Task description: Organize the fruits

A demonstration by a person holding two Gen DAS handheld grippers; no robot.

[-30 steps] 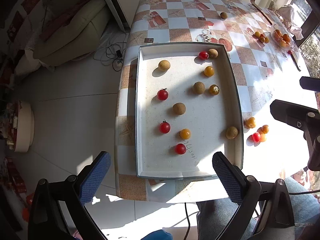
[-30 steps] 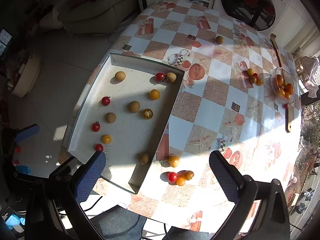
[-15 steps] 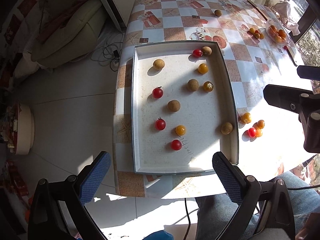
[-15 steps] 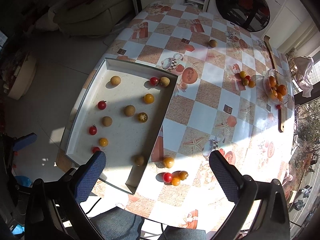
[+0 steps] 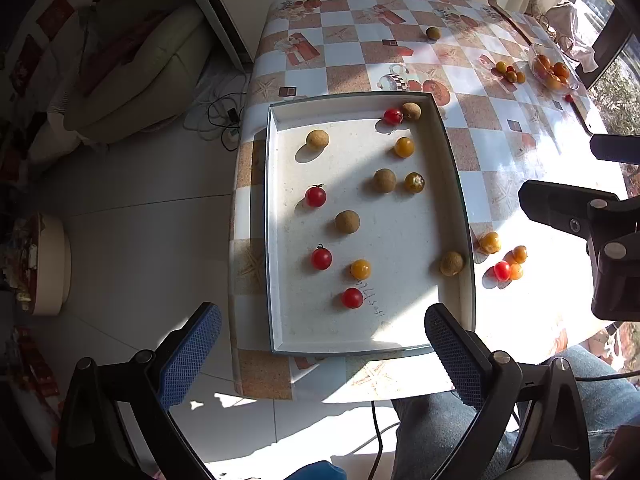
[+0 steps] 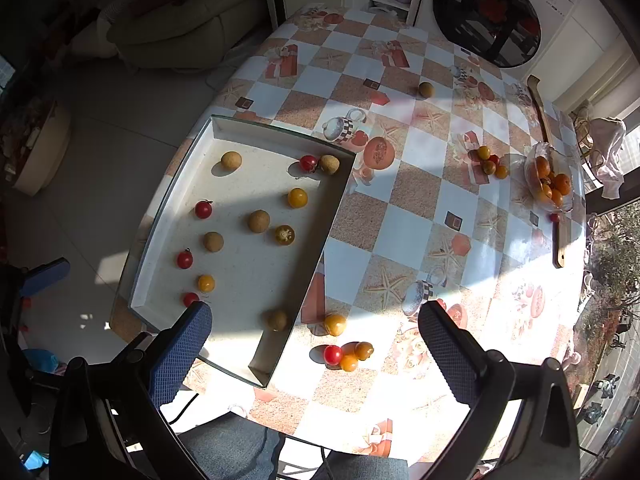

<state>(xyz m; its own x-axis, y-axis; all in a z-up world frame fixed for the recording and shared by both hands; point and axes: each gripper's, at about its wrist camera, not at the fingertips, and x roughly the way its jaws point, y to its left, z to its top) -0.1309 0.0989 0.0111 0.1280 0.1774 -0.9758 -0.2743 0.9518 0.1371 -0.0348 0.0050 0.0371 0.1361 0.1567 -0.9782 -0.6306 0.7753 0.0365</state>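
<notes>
A white tray [image 5: 280,344] [image 6: 280,354] lies at the table's near left edge and holds several small fruits: red tomatoes [image 5: 321,258], yellow ones [image 5: 360,269] and brown round ones [image 5: 347,222]. Just right of the tray, on the table, sit a yellow tomato [image 6: 335,324] and a small cluster with a red one [image 6: 333,354] [image 5: 501,270]. My left gripper [image 5: 320,356] hangs open above the tray's near edge, empty. Open and empty too, my right gripper [image 6: 312,356] hovers high over that loose cluster.
Far right stands a clear bowl of oranges [image 6: 549,179] with a few small tomatoes [image 6: 490,160] beside it. A lone brown fruit [image 6: 426,89] lies far back. A wooden stick [image 6: 546,128] runs along the right side. A person's jeans [image 5: 440,432] are at the near table edge.
Both grippers have risen and pulled back from the table, so the tray and fruits look smaller. The fruits have not moved.
</notes>
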